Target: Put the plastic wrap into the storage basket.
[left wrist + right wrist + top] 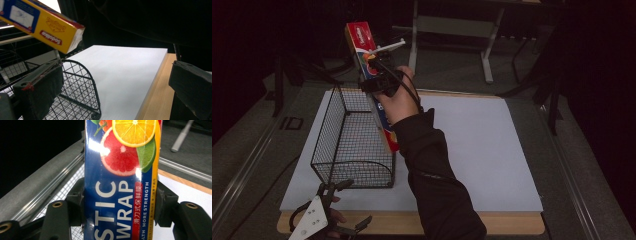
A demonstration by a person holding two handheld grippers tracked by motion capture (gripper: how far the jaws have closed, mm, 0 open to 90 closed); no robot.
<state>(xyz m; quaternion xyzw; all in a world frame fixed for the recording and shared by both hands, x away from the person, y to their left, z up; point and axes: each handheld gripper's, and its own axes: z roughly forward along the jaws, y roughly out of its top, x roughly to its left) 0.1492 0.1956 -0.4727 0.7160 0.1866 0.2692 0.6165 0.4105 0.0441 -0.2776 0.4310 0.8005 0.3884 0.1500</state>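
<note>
At the bottom left of the high view, the left gripper (343, 207) rests at the wooden table edge (512, 224) with its jaws spread and nothing between them, just in front of the black wire basket (353, 137). Farther up, left of centre, the right gripper (379, 82) clamps a long plastic wrap box (367, 45), held tilted above the basket's right rim over the white board (482, 150).

Glossy cardboard wrap box (371, 85) — black wire basket (353, 142), matt white board (477, 150).
</note>
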